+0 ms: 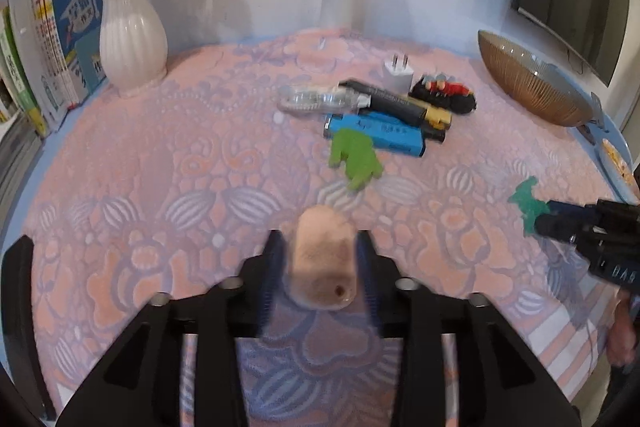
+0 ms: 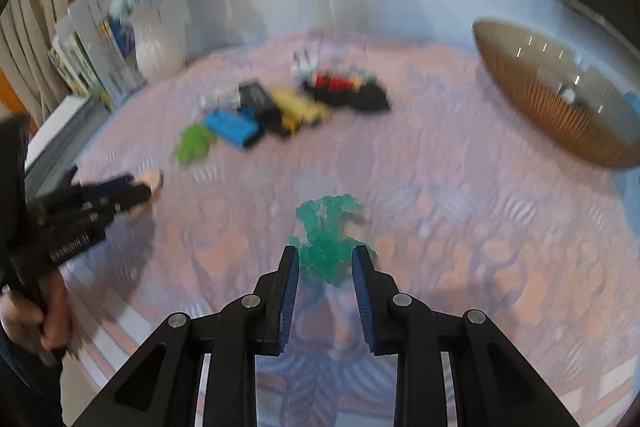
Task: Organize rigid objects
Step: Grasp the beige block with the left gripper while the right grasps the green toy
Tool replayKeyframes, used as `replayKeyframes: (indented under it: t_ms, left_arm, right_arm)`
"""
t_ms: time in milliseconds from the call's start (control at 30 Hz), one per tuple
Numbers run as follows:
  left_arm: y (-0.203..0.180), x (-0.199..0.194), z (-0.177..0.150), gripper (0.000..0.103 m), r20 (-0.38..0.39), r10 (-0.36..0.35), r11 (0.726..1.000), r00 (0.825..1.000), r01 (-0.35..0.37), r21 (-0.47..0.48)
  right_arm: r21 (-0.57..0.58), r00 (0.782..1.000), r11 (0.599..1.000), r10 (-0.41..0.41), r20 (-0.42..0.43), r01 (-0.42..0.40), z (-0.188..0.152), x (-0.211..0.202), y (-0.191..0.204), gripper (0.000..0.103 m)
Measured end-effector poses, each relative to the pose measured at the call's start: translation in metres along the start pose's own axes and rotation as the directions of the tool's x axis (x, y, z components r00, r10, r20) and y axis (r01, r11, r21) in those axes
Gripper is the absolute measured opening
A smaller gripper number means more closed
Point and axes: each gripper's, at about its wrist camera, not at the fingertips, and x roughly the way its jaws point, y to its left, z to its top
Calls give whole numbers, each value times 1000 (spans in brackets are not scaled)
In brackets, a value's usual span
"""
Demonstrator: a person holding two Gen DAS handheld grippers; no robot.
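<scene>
Two grippers in use: one object between each pair of fingers.
Left gripper [image 1: 320, 247]: my fingers are closed narrow on a tan cork-like cylinder [image 1: 323, 259], lower centre of the left wrist view; its flat end with a small dark hole faces the camera.
Right gripper [image 2: 325, 259]: my fingers grip a translucent teal figure [image 2: 326, 239], lower centre of the right wrist view; most of it sticks out ahead of the fingertips.
Cross-check: from the left wrist view the right gripper [image 1: 538, 223] enters at the right edge with the teal figure [image 1: 528, 203] at its tip.
Pile, centre of frame: green toy [image 1: 354, 159] lying nearest me, touching a blue lighter [image 1: 376, 133]; behind these a black-and-gold tube [image 1: 400, 105], a clear plastic piece [image 1: 316, 99], a white plug adapter [image 1: 398, 71], and a black toy with red parts [image 1: 444, 93].
Surface: pink patterned tablecloth [image 1: 160, 167].
Upper left: white ribbed vase [image 1: 130, 35] with blue flowers; books [image 1: 56, 47] beside it.
Right: brown ribbed bowl [image 1: 528, 79], well apart from the pile.
</scene>
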Motion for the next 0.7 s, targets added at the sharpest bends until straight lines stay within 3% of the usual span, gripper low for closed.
replayKeyframes:
  t_ms: [33,67,100,333,400,433,500,700]
  left_arm:
    - [1,1,-1,43,-5,-2,1000,1000,2,-4]
    - [3,0,-1,43,-2,-9,1000,1000,9,-7]
    - [3,0,-2,44,-1,-16,1000,1000,16,-9]
    - [-5,9,5,45,-14,9,1000,1000,-9,24]
    - [-11,11,4,39,-13,38,998,999,-38,51]
    - [-13,11,4,31,-9,45,997,999,-44,63]
    - [-18,9,2,31,-1,66,994,998,-66,86]
    - [-28,-28,17,31,96,-32,998,995,27,58]
  right_arm:
    - [9,1000,1000,6,11,-6,-3,-2,-3,39]
    - [21,1000,1000,22,3,-22,-4,-2,-5,56]
    - [40,999,998,50,3,-50,-5,-3,-8,61]
    - [59,1000,998,-14,-20,15,9,7,-2,61]
    - [47,996,995,-84,-36,86,14,16,4,47]
    - [20,992,993,-119,-28,120,15,17,8,47]
    - [-33,987,987,-158,2,158,14,14,20,46]
    - [-11,983,991,-134,129,137,18,-31,9,46]
